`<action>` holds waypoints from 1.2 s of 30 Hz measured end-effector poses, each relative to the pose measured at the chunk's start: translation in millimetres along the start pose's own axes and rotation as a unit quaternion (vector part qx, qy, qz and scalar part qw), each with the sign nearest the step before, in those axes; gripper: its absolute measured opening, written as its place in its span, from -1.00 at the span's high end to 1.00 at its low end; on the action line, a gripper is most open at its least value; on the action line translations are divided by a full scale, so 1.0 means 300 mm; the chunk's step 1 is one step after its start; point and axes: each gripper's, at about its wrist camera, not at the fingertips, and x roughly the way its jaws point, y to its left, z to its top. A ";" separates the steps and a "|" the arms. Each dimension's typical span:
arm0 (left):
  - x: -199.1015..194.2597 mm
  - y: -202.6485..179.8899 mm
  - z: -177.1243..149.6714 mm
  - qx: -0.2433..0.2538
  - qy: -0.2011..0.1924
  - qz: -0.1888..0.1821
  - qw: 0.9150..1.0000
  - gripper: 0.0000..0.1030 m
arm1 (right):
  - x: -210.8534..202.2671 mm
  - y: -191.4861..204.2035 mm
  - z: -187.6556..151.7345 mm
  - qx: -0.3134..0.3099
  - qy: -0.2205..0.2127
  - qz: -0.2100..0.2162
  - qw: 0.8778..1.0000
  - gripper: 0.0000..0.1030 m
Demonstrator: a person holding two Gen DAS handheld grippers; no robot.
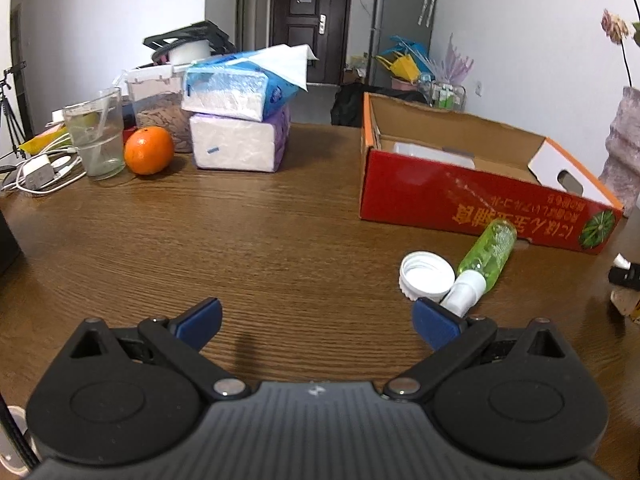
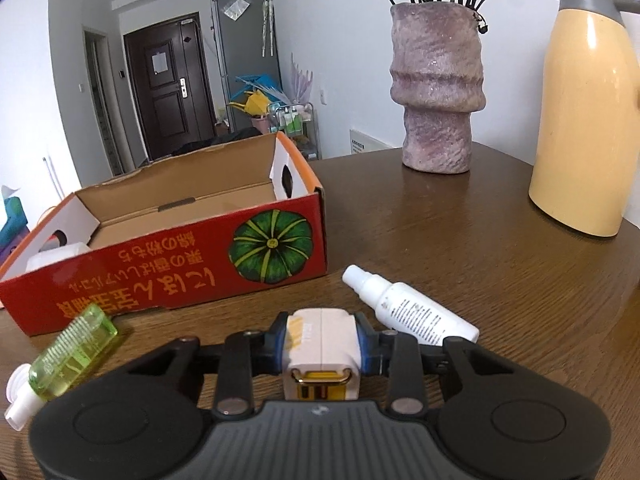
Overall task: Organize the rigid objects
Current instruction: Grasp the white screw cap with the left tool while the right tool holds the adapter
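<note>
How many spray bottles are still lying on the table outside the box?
2. The green spray bottle lies against the red box front, left side. The white spray bottle lies beside the right gripper. Others may be hidden.

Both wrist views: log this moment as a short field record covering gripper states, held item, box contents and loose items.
left gripper: open, holding nothing, above the wooden table
right gripper: shut on white-and-yellow block
red cardboard box: open top, a white container inside at one end
loose in front of box: green spray bottle lying down, white cap open side up, white spray bottle lying down
</note>
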 end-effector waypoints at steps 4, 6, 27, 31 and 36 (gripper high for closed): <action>0.020 -0.022 -0.004 0.017 0.003 0.001 1.000 -1.00 | -0.011 0.003 0.002 0.000 -0.006 0.003 1.000 0.39; 0.028 -0.032 -0.005 0.024 0.004 0.002 1.000 -1.00 | -0.018 0.006 0.002 0.000 -0.010 0.004 1.000 0.39; 0.097 -0.131 0.018 0.073 0.001 -0.016 0.997 -1.00 | -0.058 0.018 0.000 0.013 -0.035 0.014 0.999 0.39; 0.110 -0.156 0.017 0.084 0.000 -0.015 0.996 -1.00 | -0.058 0.021 -0.001 0.013 -0.035 0.015 0.999 0.39; 0.119 -0.181 0.020 0.092 -0.009 -0.015 0.996 -1.00 | -0.061 0.041 -0.006 0.004 -0.036 0.021 0.999 0.39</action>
